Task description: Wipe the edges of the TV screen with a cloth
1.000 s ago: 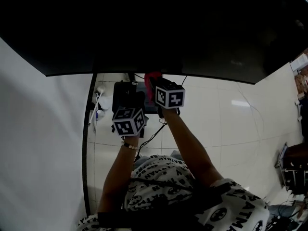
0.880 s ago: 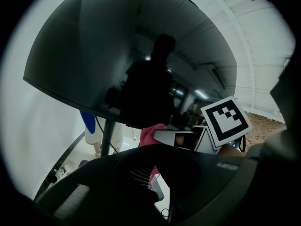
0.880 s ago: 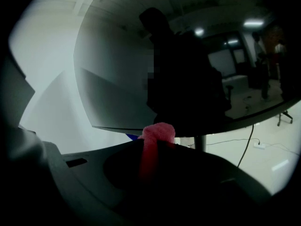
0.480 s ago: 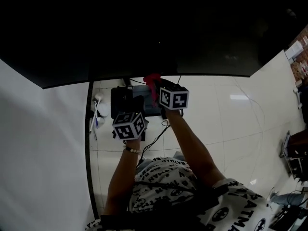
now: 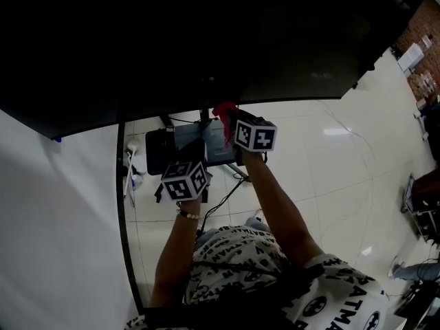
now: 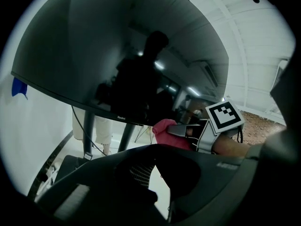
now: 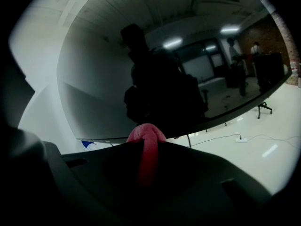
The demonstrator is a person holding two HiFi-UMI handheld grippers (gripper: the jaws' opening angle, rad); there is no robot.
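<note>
Pink cloth [image 7: 146, 138] is pinched tight in the right gripper [image 7: 148, 150] just under the TV screen [image 7: 155, 79] edge, left gripper [image 6: 153, 149] is clamped on nothing.

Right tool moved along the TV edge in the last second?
Yes, slightly. The right tool with the red cloth slid rightward along the bottom edge of the TV, farther from its lower left corner.

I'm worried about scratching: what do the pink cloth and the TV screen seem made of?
The cloth looks like soft, matte pink fabric, maybe microfibre: it bulges in a rounded fold. The TV screen looks like glossy glass or plastic: it mirrors ceiling lights.
</note>
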